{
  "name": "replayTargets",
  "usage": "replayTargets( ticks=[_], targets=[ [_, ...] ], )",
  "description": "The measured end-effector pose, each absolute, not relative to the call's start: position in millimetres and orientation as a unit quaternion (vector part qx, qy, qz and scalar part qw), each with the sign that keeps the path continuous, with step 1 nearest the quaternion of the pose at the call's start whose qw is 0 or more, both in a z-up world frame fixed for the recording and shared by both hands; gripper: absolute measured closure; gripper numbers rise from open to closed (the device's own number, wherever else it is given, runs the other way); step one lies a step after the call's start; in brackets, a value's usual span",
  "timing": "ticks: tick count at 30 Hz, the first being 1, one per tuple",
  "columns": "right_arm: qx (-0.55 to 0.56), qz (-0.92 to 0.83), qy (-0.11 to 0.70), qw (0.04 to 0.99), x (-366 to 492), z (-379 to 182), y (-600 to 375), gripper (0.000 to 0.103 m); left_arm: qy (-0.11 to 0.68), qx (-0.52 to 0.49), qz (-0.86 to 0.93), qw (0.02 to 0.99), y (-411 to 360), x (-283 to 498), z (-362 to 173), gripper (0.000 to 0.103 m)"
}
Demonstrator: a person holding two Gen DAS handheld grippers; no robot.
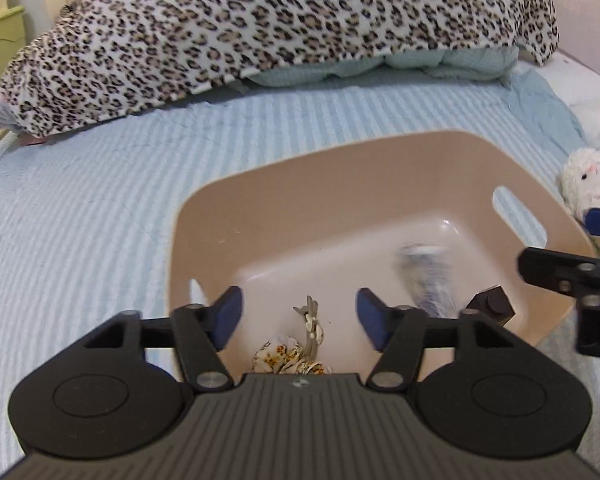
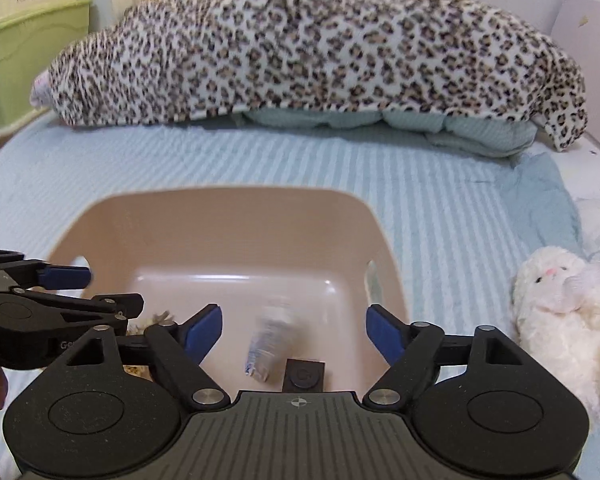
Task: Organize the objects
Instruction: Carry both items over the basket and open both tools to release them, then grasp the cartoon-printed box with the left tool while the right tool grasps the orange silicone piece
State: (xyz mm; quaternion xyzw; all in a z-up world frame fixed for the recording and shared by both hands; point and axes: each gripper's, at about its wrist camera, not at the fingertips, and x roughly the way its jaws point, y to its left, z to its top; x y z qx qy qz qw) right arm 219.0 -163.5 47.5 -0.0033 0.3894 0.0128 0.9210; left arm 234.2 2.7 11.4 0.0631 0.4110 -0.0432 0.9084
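Both tongs spread wide and empty over the beige basin [image 2: 228, 216]: right gripper [image 2: 294, 332], left gripper [image 1: 298, 316]. Blurred tube [image 2: 270, 344] inside the basin, dead ahead at twelve o'clock of the right tongs, long axis running six to twelve; seemingly mid-tumble. Unsorted yet: white plush toy [image 2: 560, 312] at three o'clock on the striped bedspread [image 2: 440, 200], nearer the right hand.

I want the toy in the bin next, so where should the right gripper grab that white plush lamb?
Probably the white plush lamb is best taken by its soft body below the head, coming from above: it lies beside the beige bin, at the right gripper's right.
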Motion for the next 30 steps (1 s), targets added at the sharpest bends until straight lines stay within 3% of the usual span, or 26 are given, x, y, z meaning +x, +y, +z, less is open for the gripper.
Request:
replayTargets(
  ticks=[3,13,30],
  targets=[
    [0.004,0.011,0.381,0.924,202.9,60.8,-170.7,0.013,0.41,0.056,-0.041,0.91,5.3,223.2,19.2,0.032],
    [-0.001,0.01,0.396,0.918,147.2,69.4,-189.6,0.007,0.409,0.049,-0.023,0.911,6.4,175.7,27.0,0.032],
    [-0.007,0.003,0.458,0.889,119.1,19.3,-206.3,0.007,0.47,0.035,-0.045,0.881,-10.1,134.2,-15.0,0.032]
  ],
)
